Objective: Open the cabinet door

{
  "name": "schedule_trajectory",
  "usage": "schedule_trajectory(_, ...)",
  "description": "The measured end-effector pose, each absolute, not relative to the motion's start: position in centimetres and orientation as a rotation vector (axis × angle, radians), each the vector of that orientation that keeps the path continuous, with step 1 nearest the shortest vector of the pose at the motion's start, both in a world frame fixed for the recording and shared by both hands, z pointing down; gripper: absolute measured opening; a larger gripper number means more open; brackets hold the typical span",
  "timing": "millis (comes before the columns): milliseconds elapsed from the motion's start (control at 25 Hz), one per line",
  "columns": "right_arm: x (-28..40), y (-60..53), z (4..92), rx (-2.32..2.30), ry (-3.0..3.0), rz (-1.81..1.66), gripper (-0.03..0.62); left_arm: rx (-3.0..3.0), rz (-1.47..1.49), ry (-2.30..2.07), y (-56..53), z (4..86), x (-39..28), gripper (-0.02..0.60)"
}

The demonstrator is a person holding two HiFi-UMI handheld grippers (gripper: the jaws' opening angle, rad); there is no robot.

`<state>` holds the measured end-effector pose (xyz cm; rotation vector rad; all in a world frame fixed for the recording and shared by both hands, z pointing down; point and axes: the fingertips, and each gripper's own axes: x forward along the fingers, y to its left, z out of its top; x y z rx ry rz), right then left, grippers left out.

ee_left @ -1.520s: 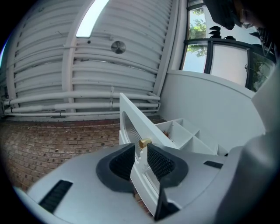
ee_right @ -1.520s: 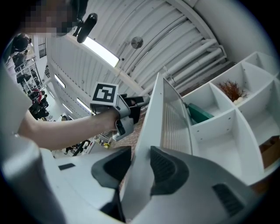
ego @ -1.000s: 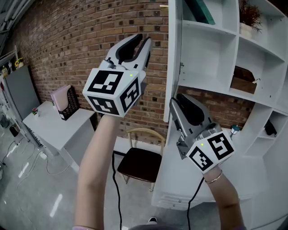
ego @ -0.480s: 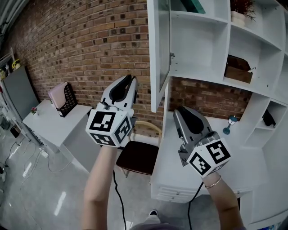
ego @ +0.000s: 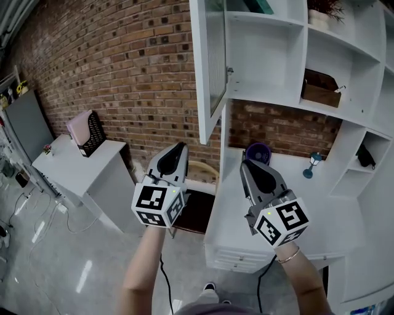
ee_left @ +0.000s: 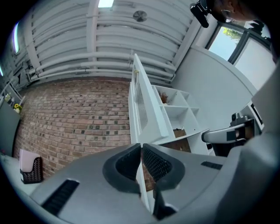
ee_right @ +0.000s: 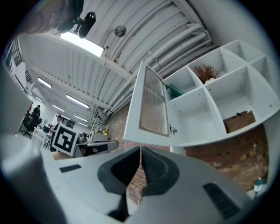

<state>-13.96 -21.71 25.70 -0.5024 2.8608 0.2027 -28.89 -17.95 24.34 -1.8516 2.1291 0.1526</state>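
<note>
The white cabinet door (ego: pixel 206 74) with its ribbed glass panel stands swung open at the top of the head view, edge toward me. It also shows in the left gripper view (ee_left: pixel 142 109) and the right gripper view (ee_right: pixel 151 109). Both grippers hang well below it and touch nothing. My left gripper (ego: pixel 178 147) (ee_left: pixel 141 146) is closing, with a thin gap between its jaws and nothing in it. My right gripper (ego: pixel 247 165) (ee_right: pixel 140 151) is shut and empty, over the white counter (ego: pixel 320 209).
The open shelves hold a wooden box (ego: pixel 320 86), a potted dried plant (ego: pixel 320 12) and a teal book (ego: pixel 258 5). A purple cup (ego: pixel 257 151) and a small lantern (ego: pixel 313 163) stand on the counter. A chair (ego: pixel 197 209) and a desk (ego: pixel 80 166) are at left.
Both grippers have sunk from beside the door to below the cabinet, the left one farther. Their jaws have narrowed. The door stays open.
</note>
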Motion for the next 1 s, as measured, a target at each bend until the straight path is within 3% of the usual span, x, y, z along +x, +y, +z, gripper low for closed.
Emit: schedule_trajectory(1000, -6.5, -20.2, 37.8, -0.713, 3.063, 0.030, -0.007, -2.106, 0.038, 2.358, -15.1, 41.1, -21.2, 0.003)
